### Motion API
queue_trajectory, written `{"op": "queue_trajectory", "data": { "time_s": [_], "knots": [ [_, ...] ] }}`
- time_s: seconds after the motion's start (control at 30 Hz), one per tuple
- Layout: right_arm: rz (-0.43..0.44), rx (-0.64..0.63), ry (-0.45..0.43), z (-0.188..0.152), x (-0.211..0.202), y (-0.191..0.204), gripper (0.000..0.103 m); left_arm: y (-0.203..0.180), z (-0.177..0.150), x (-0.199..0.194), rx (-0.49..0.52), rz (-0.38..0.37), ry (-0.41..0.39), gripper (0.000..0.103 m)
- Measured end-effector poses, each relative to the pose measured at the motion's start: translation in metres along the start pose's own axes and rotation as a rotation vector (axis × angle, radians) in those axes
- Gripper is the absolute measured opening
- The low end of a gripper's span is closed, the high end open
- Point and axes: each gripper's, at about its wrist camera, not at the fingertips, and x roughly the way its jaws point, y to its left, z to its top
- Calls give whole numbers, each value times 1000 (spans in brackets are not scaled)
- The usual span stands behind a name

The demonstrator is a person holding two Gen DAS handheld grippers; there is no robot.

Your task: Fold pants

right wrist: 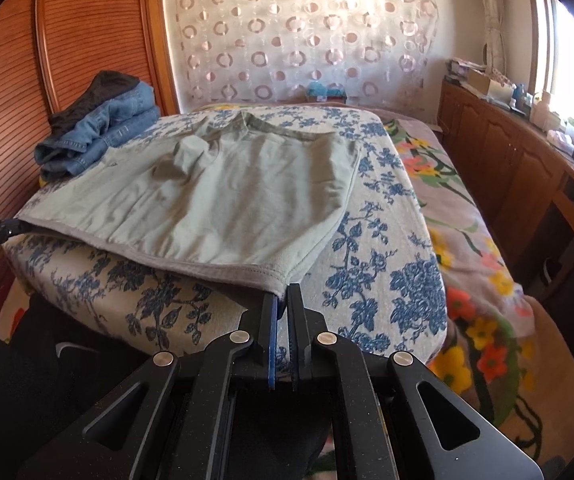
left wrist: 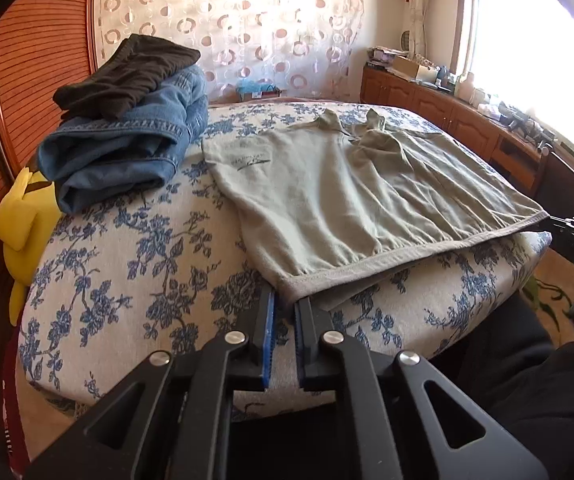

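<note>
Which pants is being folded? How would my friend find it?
Look at the blue-flowered bed cover. Spread flat in its middle lies the pale green pants, both near corners pinched by grippers. The jeans and dark garment sit bundled in a pile instead.

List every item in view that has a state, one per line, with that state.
Green pants: spread flat on the floral cushion, waistband toward the grippers.
Left gripper: jaws shut on the waistband's left corner.
Right gripper: jaws shut on the waistband's right corner.
Blue jeans: folded, stacked at the far left.
Dark garment: folded, lying on the jeans.
Cabinet doors: shut.
</note>
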Motion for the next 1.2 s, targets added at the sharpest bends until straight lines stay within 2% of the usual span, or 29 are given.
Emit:
{"op": "queue_trajectory", "data": {
  "time_s": [0.17,0.3,0.37,0.5,0.67,0.97,1.2],
  "knots": [
    [5,4,6,-2,-3,-1,3,5,0,-7,-17,-1,-6,24],
    [14,10,-6,-1,-10,0,4,10,4,-16,-24,30,-29,44],
    [17,8,-13,1,-13,1,4,12,6,-20,-28,32,-42,46],
    [18,8,-20,4,-17,2,6,15,11,-23,-29,47,-67,67],
    [11,14,-27,5,-19,0,9,14,18,-20,-22,57,-74,68],
    [19,63,-38,6,-6,-3,22,6,37,-7,-24,20,-112,90],
    [15,82,-24,3,6,-4,31,0,38,22,-11,12,-47,91]
  ]
}}
